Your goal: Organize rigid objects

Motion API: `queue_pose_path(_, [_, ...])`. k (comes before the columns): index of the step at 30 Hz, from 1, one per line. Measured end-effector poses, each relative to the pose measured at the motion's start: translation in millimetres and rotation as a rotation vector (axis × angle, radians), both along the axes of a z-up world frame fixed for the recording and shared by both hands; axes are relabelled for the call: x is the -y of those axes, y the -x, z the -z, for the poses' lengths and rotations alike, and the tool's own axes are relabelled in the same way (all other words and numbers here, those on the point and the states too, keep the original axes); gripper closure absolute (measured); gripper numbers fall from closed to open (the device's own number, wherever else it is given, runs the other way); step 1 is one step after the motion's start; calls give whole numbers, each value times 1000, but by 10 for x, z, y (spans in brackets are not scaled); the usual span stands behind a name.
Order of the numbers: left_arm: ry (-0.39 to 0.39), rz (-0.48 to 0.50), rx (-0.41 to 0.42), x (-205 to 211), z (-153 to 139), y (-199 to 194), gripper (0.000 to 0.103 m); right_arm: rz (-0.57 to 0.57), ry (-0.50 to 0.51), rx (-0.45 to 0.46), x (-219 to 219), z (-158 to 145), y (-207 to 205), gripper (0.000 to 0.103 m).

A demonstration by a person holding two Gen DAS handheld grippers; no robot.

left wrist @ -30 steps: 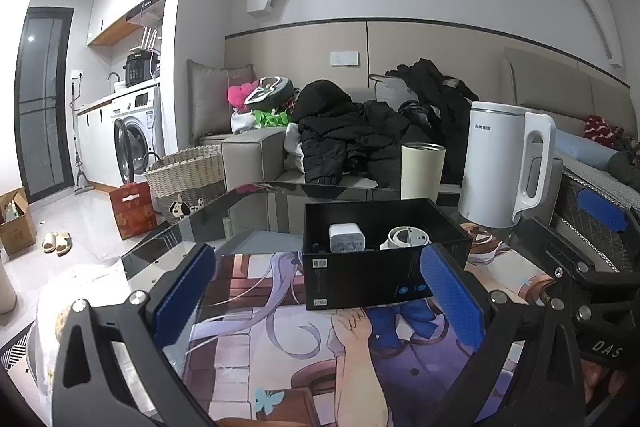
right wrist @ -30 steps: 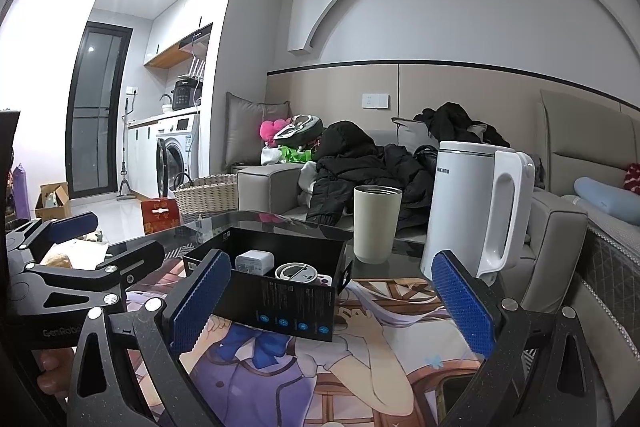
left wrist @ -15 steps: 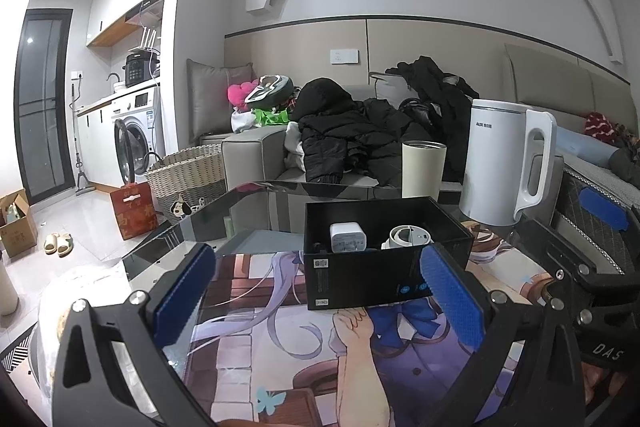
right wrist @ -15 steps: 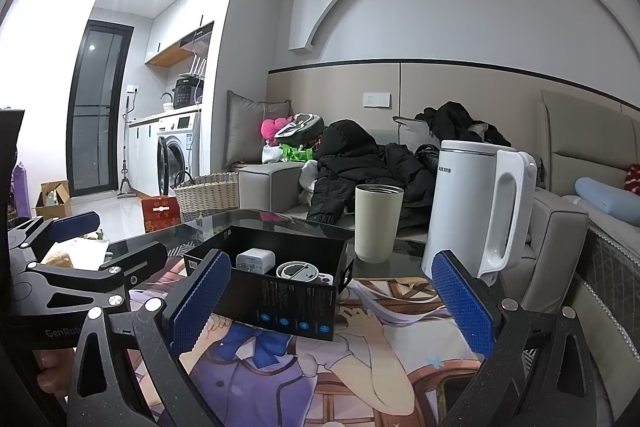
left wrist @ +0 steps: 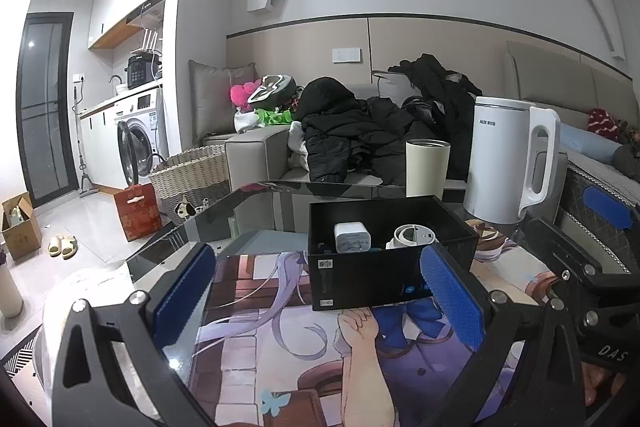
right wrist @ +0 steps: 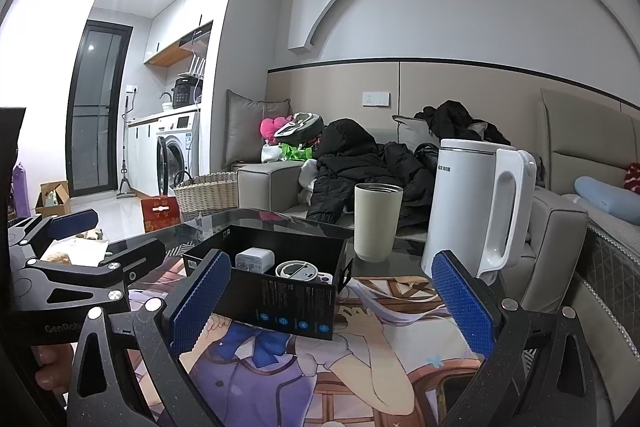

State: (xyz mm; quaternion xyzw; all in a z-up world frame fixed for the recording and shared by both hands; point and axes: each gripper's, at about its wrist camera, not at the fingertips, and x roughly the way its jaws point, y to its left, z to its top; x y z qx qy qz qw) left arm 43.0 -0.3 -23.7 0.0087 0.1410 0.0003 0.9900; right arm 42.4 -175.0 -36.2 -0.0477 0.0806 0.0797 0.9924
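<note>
1. Box (left wrist: 384, 255): in your left wrist view you have one black open box standing on the printed mat (left wrist: 280, 359) that covers the glass table (left wrist: 256, 203). It holds two visible items, one white charger (left wrist: 351, 236) and one round white part (left wrist: 408, 237), side by side.
2. Behind the box in this view stand one beige cup (left wrist: 427, 167) and one white kettle (left wrist: 508, 163), the cup to the left of the kettle and apart from it.
3. Your left gripper (left wrist: 318, 301) is released, its two blue pads spread wide with nothing between them, low over the mat; the right pad overlaps the box's near right corner in the view, though you cannot tell contact.
4. From your right wrist view, the same single box (right wrist: 276, 287) lies left of centre on the mat (right wrist: 360, 359), charger (right wrist: 254, 259) and round part (right wrist: 297, 270) inside it.
5. One cup (right wrist: 377, 221) and one kettle (right wrist: 476, 215) stand beyond it, on the bare glass.
6. Your right gripper (right wrist: 330, 301) is likewise spread and holds nothing; the left gripper's frame sits at that view's left edge.
</note>
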Motion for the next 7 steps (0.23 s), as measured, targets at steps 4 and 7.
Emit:
queue_pose_path(4, [-4, -3, 3, -7, -3, 5, 0, -4, -1, -5, 11, 14, -5, 1])
queue_pose_path(7, [-6, -10, 5, -16, 0, 7, 0, -5, -2, -9, 20, 20, -14, 1])
